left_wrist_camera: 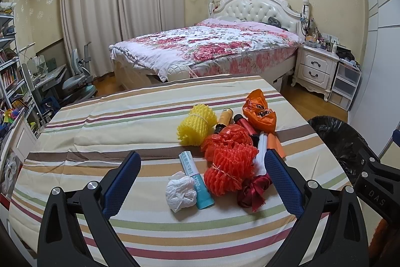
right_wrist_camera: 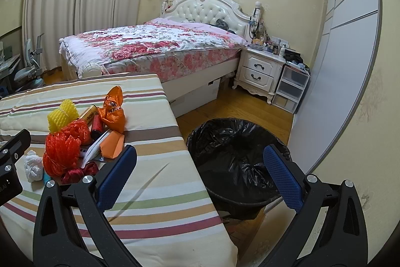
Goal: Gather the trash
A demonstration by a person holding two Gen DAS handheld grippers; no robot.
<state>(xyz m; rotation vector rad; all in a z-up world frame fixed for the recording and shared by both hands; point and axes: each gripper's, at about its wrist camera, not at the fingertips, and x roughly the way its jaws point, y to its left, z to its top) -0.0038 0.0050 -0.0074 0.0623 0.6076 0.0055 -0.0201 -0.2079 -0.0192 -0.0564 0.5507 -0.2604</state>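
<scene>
A heap of trash lies on the striped cloth (left_wrist_camera: 100,121): a yellow foam net (left_wrist_camera: 196,125), a red foam net (left_wrist_camera: 228,170), a crumpled white tissue (left_wrist_camera: 180,192), a teal tube (left_wrist_camera: 197,182), a dark red ribbon (left_wrist_camera: 252,189), an orange bag (left_wrist_camera: 260,111) and two small bottles. My left gripper (left_wrist_camera: 203,160) hangs open above the tissue, tube and red net. My right gripper (right_wrist_camera: 200,155) is open over the near rim of the black-lined bin (right_wrist_camera: 237,157), nothing between its fingers. The heap shows at the left of the right wrist view, with the red foam net (right_wrist_camera: 61,154) nearest.
The bin stands on the wood floor just right of the striped table edge (right_wrist_camera: 185,142). Behind are a flowered bed (left_wrist_camera: 205,46), a white nightstand (left_wrist_camera: 316,66) with plastic drawers (left_wrist_camera: 345,84), and a wardrobe (right_wrist_camera: 350,41) at the right. A desk, chair (left_wrist_camera: 77,76) and shelves fill the left.
</scene>
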